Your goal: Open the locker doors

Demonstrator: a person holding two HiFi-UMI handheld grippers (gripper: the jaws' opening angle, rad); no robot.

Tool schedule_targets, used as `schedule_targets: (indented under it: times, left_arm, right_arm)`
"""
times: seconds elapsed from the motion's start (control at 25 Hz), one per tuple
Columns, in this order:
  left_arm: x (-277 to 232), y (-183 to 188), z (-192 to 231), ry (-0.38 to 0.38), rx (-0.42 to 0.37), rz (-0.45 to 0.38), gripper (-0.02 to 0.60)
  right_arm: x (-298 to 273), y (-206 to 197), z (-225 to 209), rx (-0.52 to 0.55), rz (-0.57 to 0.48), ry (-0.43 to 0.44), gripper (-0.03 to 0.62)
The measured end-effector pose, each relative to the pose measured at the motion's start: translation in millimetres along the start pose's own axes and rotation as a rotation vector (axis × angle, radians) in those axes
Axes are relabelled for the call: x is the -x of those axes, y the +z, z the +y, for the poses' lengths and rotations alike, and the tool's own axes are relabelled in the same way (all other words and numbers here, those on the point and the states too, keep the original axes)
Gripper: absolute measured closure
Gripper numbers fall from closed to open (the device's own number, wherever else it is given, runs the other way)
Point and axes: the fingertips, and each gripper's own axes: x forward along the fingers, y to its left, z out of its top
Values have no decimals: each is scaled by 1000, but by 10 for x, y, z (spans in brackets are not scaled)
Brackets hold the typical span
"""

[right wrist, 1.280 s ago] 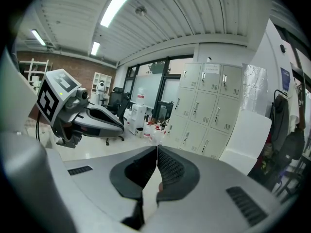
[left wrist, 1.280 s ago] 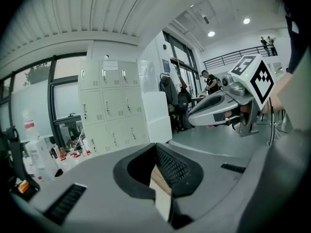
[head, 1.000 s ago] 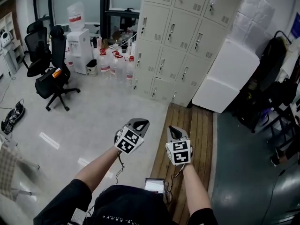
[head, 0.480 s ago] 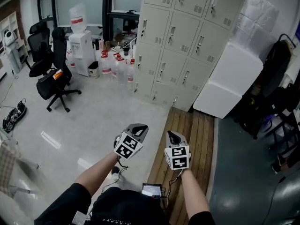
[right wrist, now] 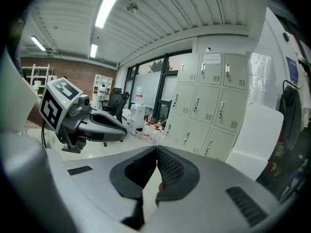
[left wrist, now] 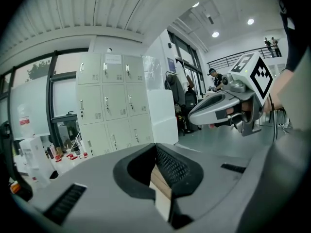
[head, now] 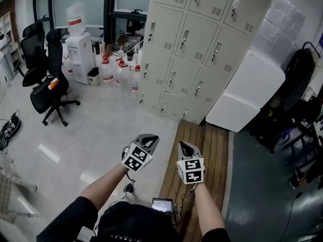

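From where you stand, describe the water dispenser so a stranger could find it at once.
In the head view, start at the pale locker bank and look left, past the red-capped water jugs on the floor. The white water dispenser stands between those and the black office chairs; it alone carries an upturned bottle on top.

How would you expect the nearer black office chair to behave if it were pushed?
The office chair stands on a star base on a smooth, glossy floor, so it would probably roll readily. Its tall back suggests it might tip if shoved high up.
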Motion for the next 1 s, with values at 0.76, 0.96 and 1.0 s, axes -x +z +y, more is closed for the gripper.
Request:
schedule_targets:
  times: [0.76, 0.96, 1.0]
  left_arm:
    - [-673, -9, 1863, -80, -24, 0, 561]
    - [-796, -85, 2173, -81, -10, 12, 561]
    - [-804, -104, 2230, -76, -9, 14, 561]
  right_arm:
    - [-1731, 742, -118, -38, 47, -81, 565]
    - [-2035, 775, -117, -43, 67, -88, 565]
    - [-2085, 778, -112, -43, 72, -88, 565]
